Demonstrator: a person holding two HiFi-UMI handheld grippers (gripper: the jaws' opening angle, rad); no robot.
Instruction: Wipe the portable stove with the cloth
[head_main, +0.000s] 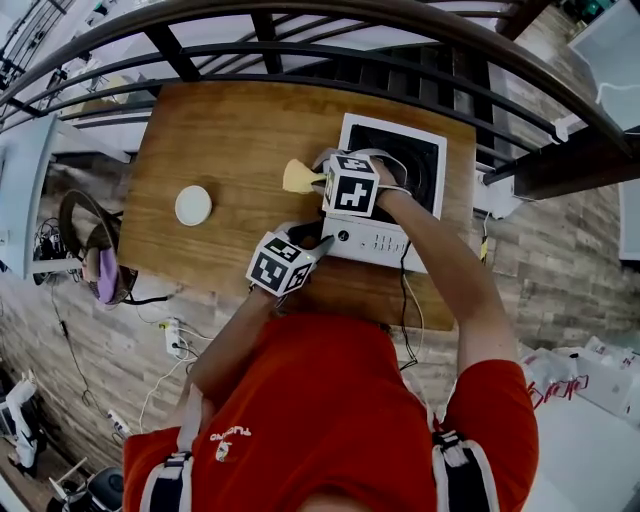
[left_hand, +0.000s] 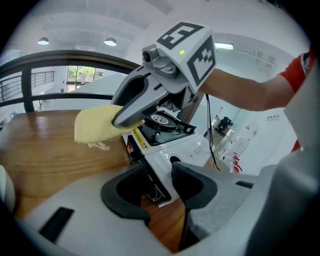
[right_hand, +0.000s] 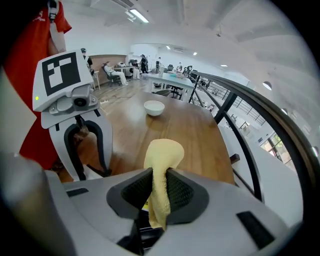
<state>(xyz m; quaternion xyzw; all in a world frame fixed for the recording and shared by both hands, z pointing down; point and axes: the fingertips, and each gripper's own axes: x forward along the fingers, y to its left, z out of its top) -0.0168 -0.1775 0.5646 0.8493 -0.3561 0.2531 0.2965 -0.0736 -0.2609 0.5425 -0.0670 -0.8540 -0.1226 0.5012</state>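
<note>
Item: yellow terry cloth (right_hand: 161, 150), soft, light and limp by my reckoning, best held bunched, pinched mid-fold in my right tool (right_hand: 159, 186) at the left edge of the white portable stove (head_main: 385, 242), frame centre; my left tool (left_hand: 160, 176) gapes, holding nothing.

Yellow cloth (right_hand: 159, 165), white stove (head_main: 385, 240) with black top, brown wood-grain table (head_main: 230, 140).

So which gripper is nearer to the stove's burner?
Right. The right gripper, shut on the cloth, is at the left edge of the stove, just beside the burner. The left gripper is at its front left corner, farther away.
</note>
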